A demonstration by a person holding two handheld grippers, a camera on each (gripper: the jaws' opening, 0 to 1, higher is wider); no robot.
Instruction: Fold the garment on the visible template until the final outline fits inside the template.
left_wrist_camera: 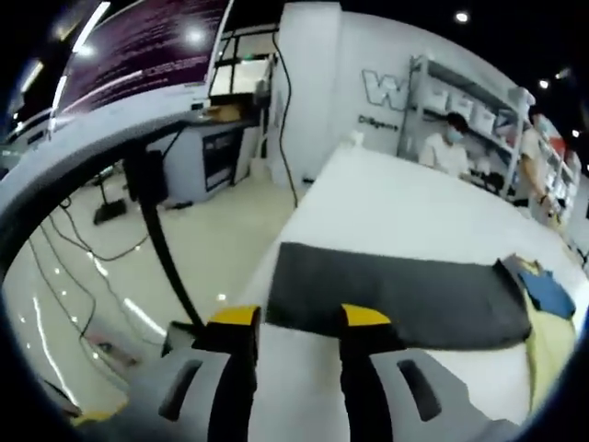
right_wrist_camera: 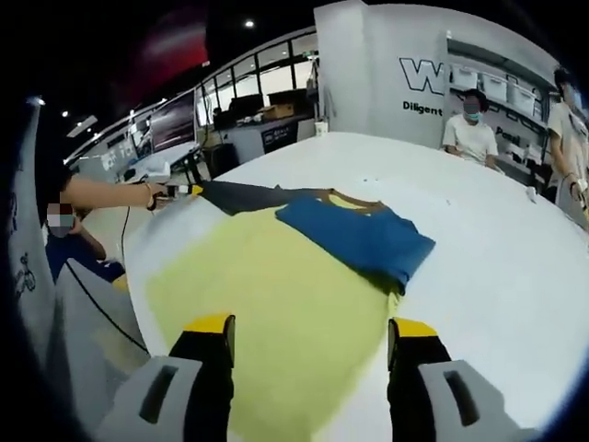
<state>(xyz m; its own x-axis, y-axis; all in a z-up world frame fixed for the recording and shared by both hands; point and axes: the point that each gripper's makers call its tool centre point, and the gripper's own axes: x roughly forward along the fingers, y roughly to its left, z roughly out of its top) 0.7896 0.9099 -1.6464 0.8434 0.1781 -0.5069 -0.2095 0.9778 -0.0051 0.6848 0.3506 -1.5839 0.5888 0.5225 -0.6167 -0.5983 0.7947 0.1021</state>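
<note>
The blue garment (right_wrist_camera: 361,238) lies partly folded on the yellow template (right_wrist_camera: 267,313) on the white table (right_wrist_camera: 479,276) — near its edge. Right gripper (right_wrist_camera: 313,345) wide open, empty; left gripper (left_wrist_camera: 296,322) narrowly parted, empty.

Left gripper (left_wrist_camera: 297,322) low over the near edge of the white table (left_wrist_camera: 405,207), yellow-tipped jaws parted with a narrow gap, nothing between them, pointing along the table's length. Right gripper (right_wrist_camera: 313,333) raised above the same table, jaws spread wide and empty, aimed across it. In the right gripper view, a bare forearm (right_wrist_camera: 106,192) reaching in from the left toward the table's far-left edge, gripping the other tool at that edge.
</note>
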